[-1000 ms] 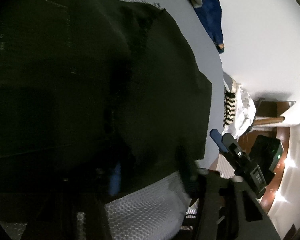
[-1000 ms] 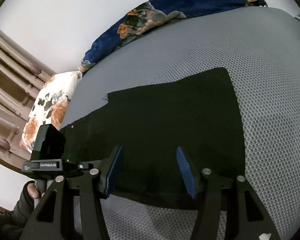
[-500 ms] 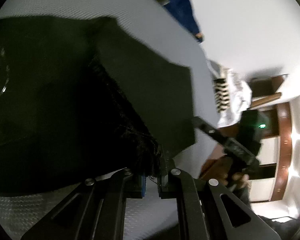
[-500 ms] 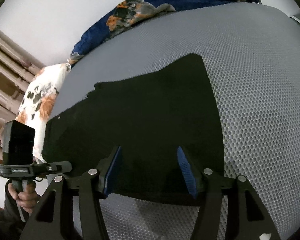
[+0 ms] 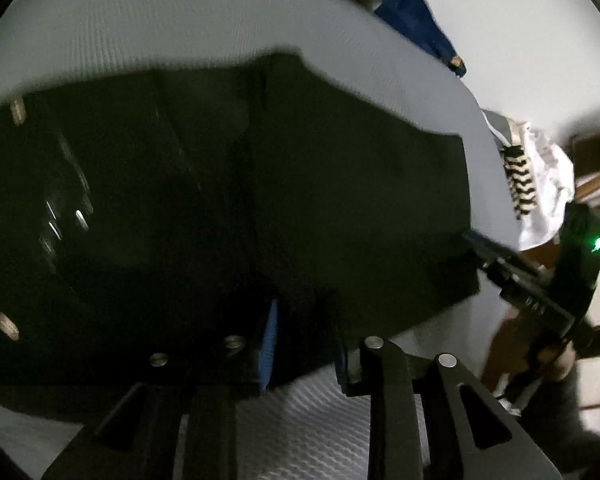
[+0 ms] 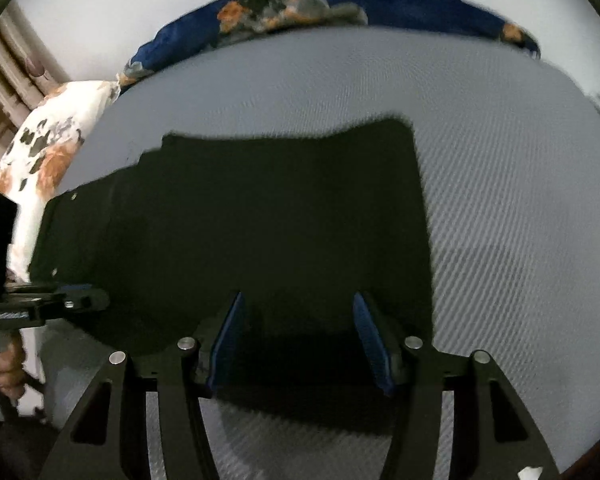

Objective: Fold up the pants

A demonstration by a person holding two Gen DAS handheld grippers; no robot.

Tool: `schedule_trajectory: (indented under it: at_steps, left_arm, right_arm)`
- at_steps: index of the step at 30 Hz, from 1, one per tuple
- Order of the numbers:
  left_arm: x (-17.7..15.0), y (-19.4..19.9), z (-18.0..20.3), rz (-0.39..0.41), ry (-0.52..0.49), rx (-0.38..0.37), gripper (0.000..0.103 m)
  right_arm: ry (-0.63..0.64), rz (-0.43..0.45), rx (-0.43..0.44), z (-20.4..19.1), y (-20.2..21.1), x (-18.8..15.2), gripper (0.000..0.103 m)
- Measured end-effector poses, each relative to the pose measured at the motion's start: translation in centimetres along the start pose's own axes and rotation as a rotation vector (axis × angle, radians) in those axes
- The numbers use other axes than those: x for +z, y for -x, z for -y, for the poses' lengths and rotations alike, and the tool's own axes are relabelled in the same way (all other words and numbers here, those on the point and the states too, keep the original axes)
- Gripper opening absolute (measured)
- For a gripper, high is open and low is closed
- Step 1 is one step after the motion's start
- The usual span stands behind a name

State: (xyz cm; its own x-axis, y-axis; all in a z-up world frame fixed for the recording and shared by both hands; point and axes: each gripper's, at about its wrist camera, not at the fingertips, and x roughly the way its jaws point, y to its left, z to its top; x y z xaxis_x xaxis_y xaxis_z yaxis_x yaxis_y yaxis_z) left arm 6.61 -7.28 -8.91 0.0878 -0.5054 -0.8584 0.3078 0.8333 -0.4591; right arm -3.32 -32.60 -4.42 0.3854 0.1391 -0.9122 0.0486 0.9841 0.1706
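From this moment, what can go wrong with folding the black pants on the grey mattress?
1. Both views are blurred and the black pants show almost no contrast, so either tongs could miss the intended edge.
2. The left tongs and right tongs both stand open over the near edge; closing there might catch only the top layer, or pinch the grey mattress cover too.
3. The pants' far edge looks uneven, so the next fold may come out crooked.

bed (image 6: 500,200): grey mesh cover | black pants (image 6: 260,220): flat, frame centre | blue floral blanket (image 6: 300,4): top edge | floral pillow (image 6: 48,148): upper left
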Motion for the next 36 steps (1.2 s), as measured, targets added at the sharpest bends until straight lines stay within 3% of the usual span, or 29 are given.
schedule_trajectory:
  at_steps: [2, 9, 14, 19, 26, 31, 36]
  left_arm:
    - [0.8, 0.9, 0.2, 0.058, -0.031, 0.027, 0.030]
    - [4.3, 0.6, 1.8, 0.178, -0.125, 0.020, 0.032]
    - [7.5, -2.5, 3.2, 0.171, -0.173, 0.049, 0.032]
    - [9.4, -5.2, 1.7, 0.122, -0.131, 0.053, 0.032]
    - [10.0, -4.9, 1.8, 0.112, -0.147, 0.056, 0.033]
    - [8.5, -2.2, 0.9, 0.131, -0.119, 0.059, 0.053]
    - [6.5, 2.1, -1.6, 0.172, -0.095, 0.093, 0.053]
  right_arm:
    - [0.019, 0.023, -0.020, -0.1, 0.0, 1.2, 0.051]
    - [0.031, 0.088, -0.081, -0.1, -1.1, 5.6, 0.047]
    - [0.022, 0.058, -0.124, 0.4, -3.4, 7.2, 0.042]
    - [0.001, 0.026, -0.116, 1.3, -5.0, 6.8, 0.041]
    - [0.002, 0.027, -0.121, 1.2, -4.9, 7.0, 0.041]
    - [0.016, 0.062, -0.100, 0.1, -2.6, 6.2, 0.045]
    - [0.018, 0.053, -0.062, -1.6, -1.3, 4.2, 0.047]
